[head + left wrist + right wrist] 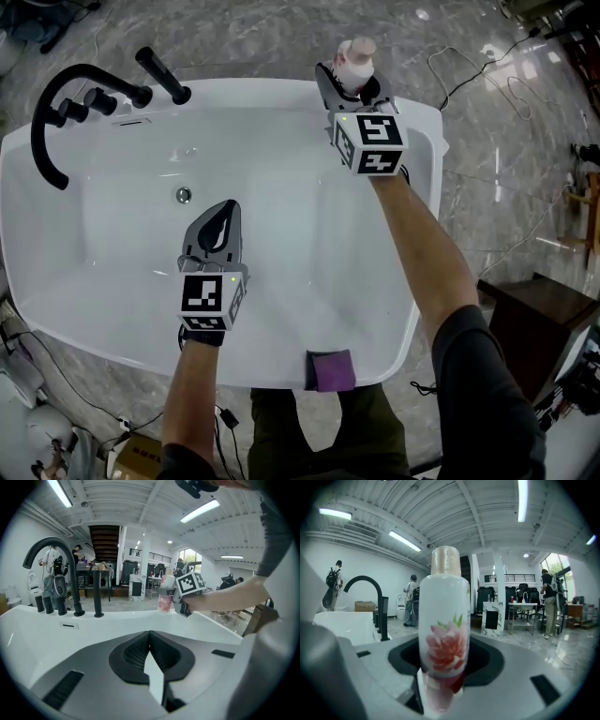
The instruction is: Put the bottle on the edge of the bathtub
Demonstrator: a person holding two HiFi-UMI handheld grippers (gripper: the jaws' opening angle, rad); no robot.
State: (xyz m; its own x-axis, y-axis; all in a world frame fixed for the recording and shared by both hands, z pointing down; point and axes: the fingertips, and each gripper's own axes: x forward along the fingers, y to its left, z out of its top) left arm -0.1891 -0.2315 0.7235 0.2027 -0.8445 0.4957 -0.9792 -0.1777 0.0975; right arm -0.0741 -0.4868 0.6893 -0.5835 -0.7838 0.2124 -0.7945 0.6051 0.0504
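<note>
R gripper (349, 89) is clamped on the bottle (356, 58), upright so its base can meet the bathtub (262, 86) far rim; contact w/ rim unclear. L gripper (221, 217), jaws together & empty, hangs over the basin. Black faucet (47, 122) and purple cloth (331, 369) are well apart, so nothing blocks.

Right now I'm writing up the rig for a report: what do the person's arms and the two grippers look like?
The left gripper and the right gripper match: grey tongs with black ribbed pads, each bearing a white cube with black square markers. The person wears a dark short sleeve on the right arm.
</note>
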